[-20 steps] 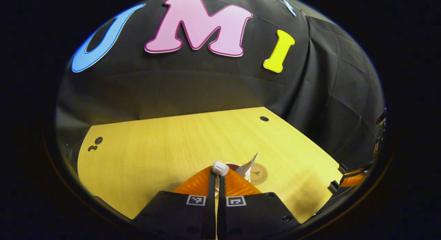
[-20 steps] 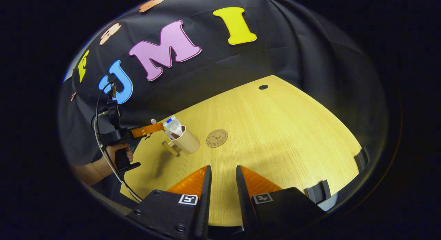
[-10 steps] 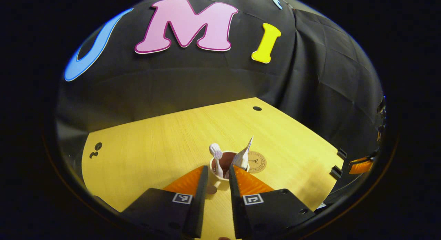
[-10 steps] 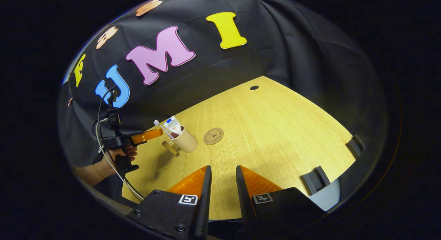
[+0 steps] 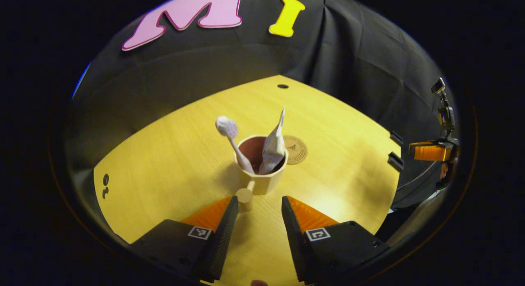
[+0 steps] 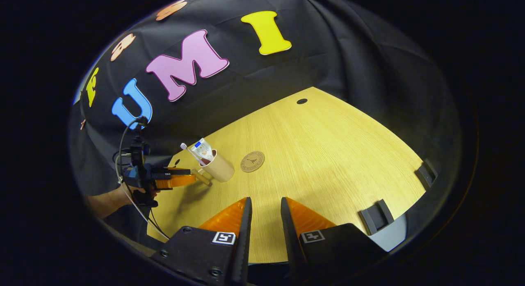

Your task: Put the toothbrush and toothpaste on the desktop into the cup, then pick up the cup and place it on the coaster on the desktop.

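- The pale yellow wooden desktop (image 5: 172,163) carries everything.
- The left gripper (image 5: 256,204) is spread wide, empty, low on the near side of the cup, its fingers either side of the handle without touching it.
- The right gripper (image 6: 264,208) hovers over bare wood with a narrow gap, holding nothing.
- The beige cup with a wooden peg handle (image 5: 262,175) stands upright just left of the coaster.
- The white toothpaste tube (image 5: 274,144) leans inside it.
- The white toothbrush (image 5: 229,132) stands in it, head up.
- The round brown coaster (image 5: 296,148) lies bare.
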Demonstrator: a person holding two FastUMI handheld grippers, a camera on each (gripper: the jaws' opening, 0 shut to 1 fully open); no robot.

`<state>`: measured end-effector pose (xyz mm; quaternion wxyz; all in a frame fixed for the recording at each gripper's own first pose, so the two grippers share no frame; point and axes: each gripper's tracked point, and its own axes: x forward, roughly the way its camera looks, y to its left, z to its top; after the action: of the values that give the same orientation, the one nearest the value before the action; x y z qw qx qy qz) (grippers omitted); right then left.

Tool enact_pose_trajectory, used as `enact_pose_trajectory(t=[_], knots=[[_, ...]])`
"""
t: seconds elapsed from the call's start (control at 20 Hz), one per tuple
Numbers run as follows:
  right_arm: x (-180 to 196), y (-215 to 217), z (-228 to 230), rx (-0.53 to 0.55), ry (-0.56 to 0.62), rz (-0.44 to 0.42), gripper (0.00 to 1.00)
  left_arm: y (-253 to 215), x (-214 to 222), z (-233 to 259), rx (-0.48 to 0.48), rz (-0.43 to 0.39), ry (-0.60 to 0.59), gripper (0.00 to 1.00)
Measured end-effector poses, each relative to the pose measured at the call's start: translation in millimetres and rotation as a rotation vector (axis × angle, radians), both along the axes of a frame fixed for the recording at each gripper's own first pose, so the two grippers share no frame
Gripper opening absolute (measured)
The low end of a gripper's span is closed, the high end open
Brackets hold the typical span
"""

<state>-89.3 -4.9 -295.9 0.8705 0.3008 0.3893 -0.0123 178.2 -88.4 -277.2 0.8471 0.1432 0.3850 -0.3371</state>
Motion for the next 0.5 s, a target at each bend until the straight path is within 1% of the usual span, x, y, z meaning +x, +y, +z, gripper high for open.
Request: enact_pose_trajectory(t=[0.2,0.3,0.5], knots=[[4.5,-6.7,-9.2,0.014,0.005,-0.009,0.42,2.1,20.1,-21.2,0.098,-0.036,0.027,0.68],[4.5,-11.9,-18.1,0.017,0.018,-0.01,0.43,2.5,29.7,-28.6,0.135,-0.053,0.031,0.69],[10.0,-23.2,-29.7,0.041,0.036,-0.037,0.43,0.0,37.4,-40.2,0.197,-0.095,0.055,0.69]])
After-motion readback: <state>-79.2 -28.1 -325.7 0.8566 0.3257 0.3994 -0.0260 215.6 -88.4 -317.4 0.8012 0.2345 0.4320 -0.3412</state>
